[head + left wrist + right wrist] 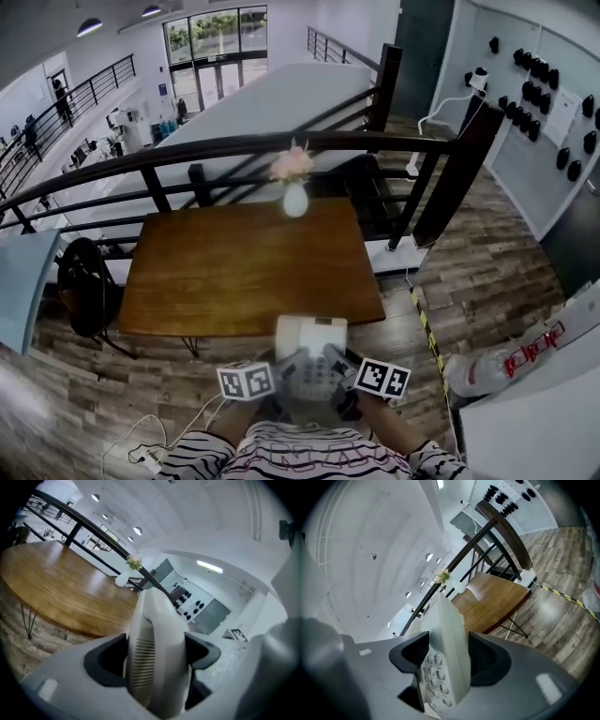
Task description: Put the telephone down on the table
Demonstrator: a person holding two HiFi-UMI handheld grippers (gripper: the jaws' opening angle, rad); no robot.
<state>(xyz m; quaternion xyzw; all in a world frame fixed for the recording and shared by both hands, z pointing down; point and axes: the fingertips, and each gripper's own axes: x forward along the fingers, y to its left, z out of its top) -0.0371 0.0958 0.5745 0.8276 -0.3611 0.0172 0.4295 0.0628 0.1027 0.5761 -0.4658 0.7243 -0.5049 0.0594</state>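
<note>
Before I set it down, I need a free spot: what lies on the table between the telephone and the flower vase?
Nothing: in the head view the wooden table is bare from the telephone to the vase.

Left hand-held gripper (157, 656) and right hand-held gripper (443, 656) are the same build: light grey moulded body with rounded shoulders, black pads (487, 660) lining the inside of both jaws, and small pale rectangular patches on the grey shell. Each has a white cube with black square markers, the left cube (246, 381) showing two marked faces and the right cube (382, 378) one. Person wears a top (300, 455) with black-and-white horizontal stripes, and the sleeves (192, 459) have the same stripes.
</note>
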